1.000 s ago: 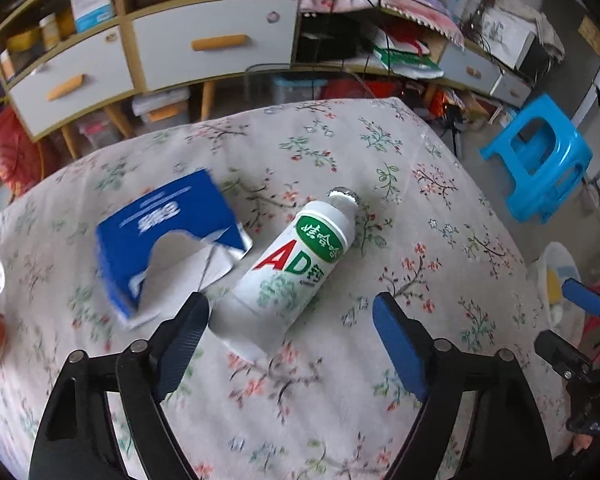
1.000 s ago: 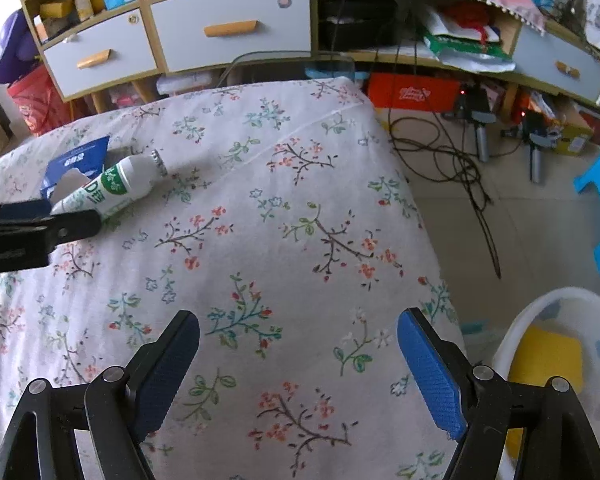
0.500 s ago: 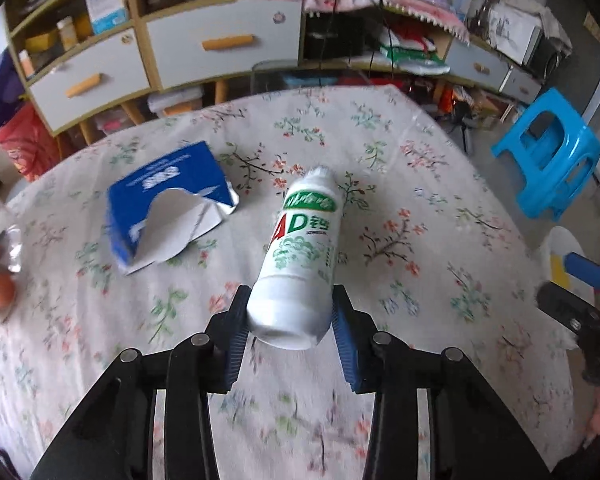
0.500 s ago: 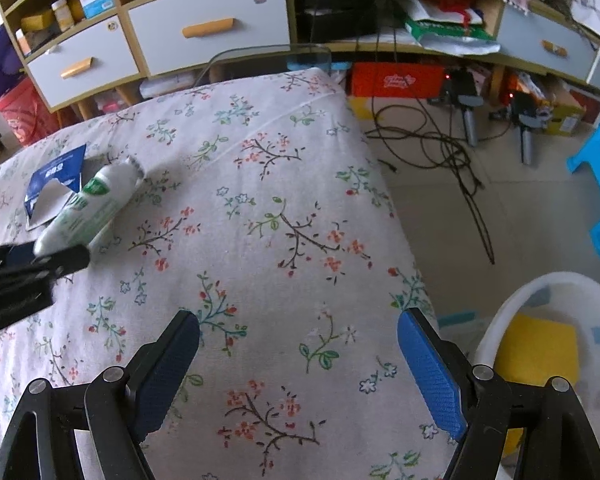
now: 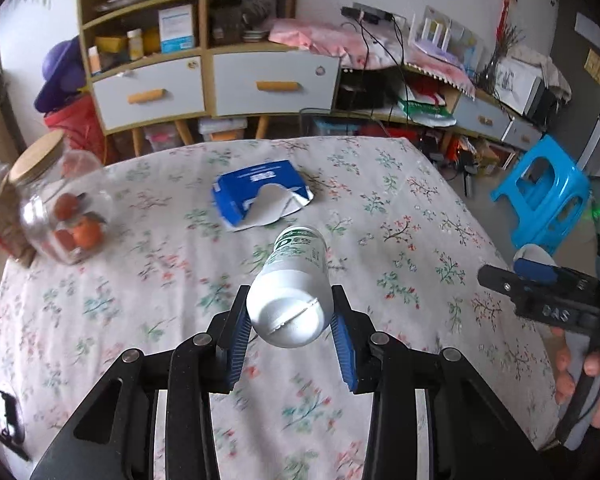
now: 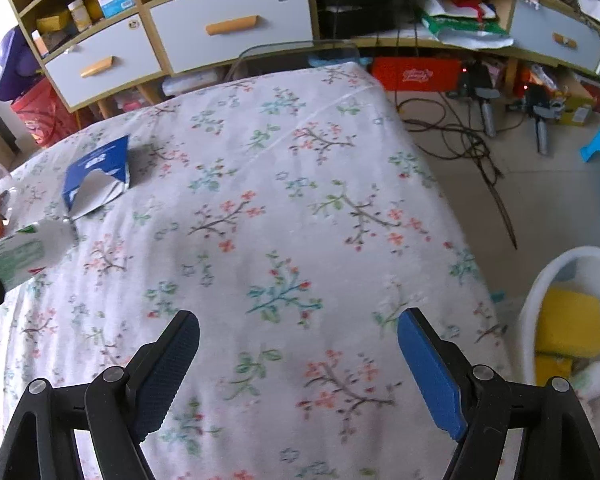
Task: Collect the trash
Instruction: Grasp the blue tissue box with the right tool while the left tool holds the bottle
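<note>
Bottle (image 5: 290, 292) is sitting clenched in the left gripper (image 5: 288, 338) jaws, lifted off the counter (image 5: 400, 216) just this side of the blue tissue pack (image 5: 260, 190). Right gripper (image 6: 298, 364) is hanging released over the counter, nothing in it.

Bottle (image 5: 290, 288): neck and cap hidden behind its own body in the left wrist view; cut by the 9 o'clock edge in the right wrist view, label print blurred.
Glass jar (image 5: 56, 216): motion-blurred; round orange-red contents not identifiable.
White basket (image 6: 540, 292): cut by the 4 o'clock edge; yellow contents partly hidden by its rim.
Right gripper (image 5: 536, 276): only one blue pad shows in the left wrist view.
Hand (image 5: 588, 384): cut by the 4 o'clock edge.
Tabletop (image 6: 292, 208): near edge hidden.
</note>
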